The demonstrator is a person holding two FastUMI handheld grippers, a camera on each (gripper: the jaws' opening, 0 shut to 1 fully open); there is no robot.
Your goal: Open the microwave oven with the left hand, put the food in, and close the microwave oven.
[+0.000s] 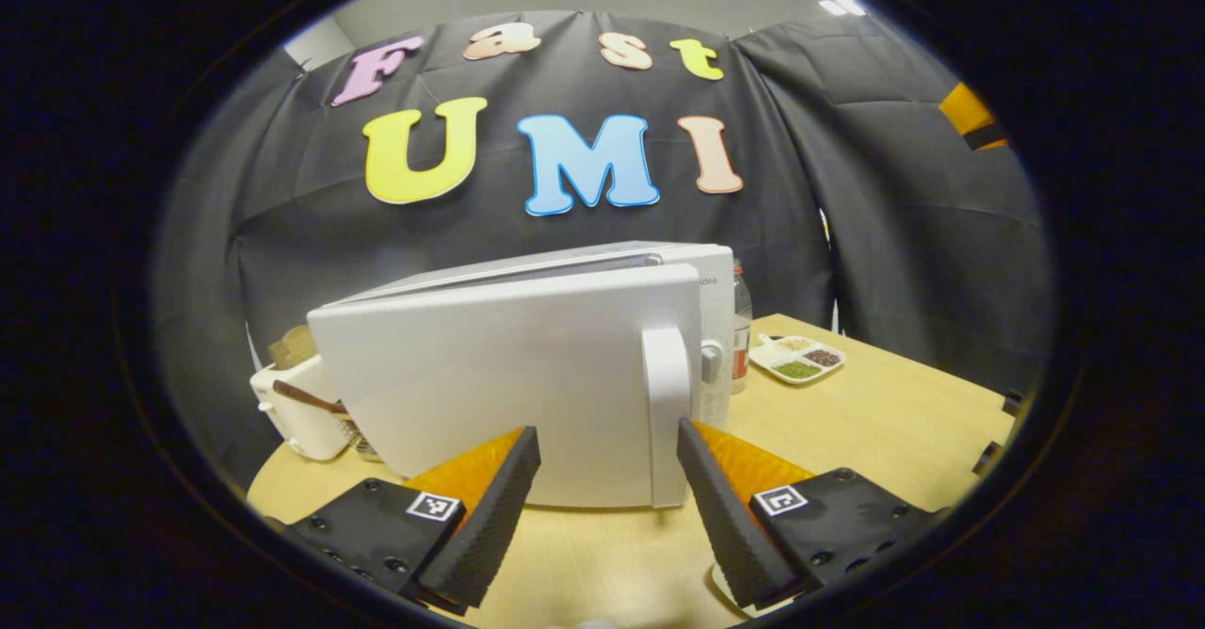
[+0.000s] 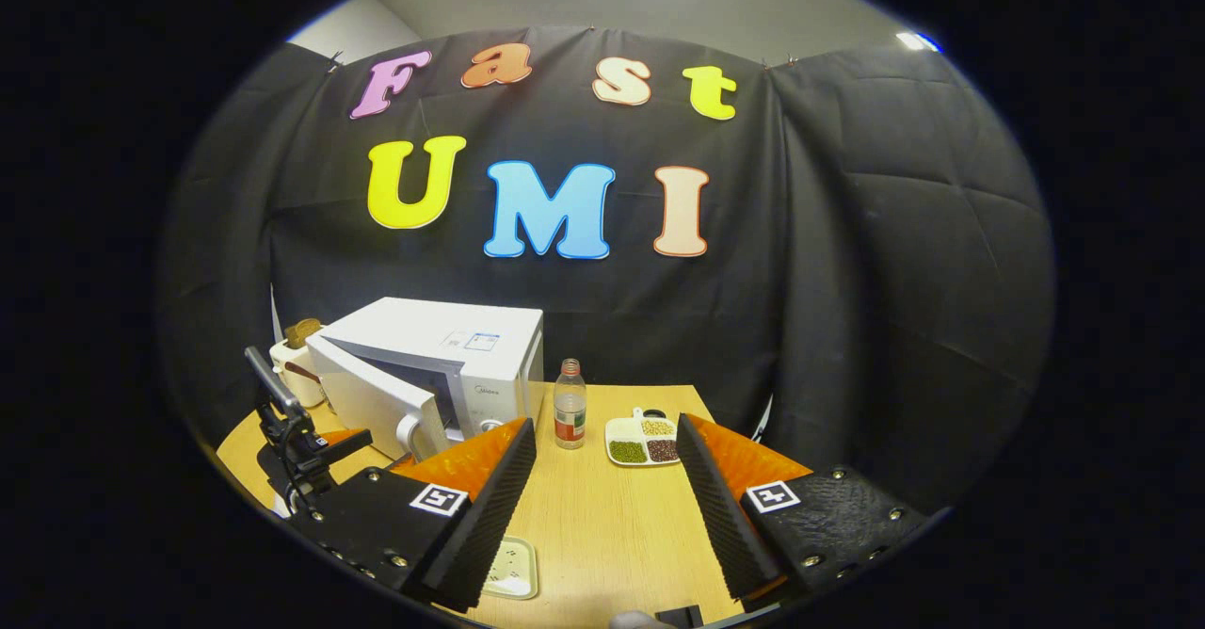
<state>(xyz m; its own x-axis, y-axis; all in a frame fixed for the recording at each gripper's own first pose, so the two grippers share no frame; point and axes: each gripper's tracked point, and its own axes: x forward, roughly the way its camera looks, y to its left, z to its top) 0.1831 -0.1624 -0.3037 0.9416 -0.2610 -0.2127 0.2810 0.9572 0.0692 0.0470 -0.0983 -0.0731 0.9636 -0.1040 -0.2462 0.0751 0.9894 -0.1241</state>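
Left gripper (image 1: 607, 474), fingers spread and empty, faces the handle (image 1: 666, 403) of the half-open microwave door (image 1: 490, 394). Right gripper (image 2: 602, 478) is likewise spread, empty. Microwave (image 2: 442, 356) occupies the table's (image 2: 602, 525) rear left corner. Opening step; the food must be fetched next.

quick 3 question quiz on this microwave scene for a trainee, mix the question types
1. True or false: the microwave door is swung partly open.
2. What stands between the microwave and the divided snack tray? A) a mug B) a bottle C) a bowl
3. Fill in: both the left gripper and the right gripper have their fingers ____.

Key: 1 true. 2 B, the bottle. 3 open, holding nothing.
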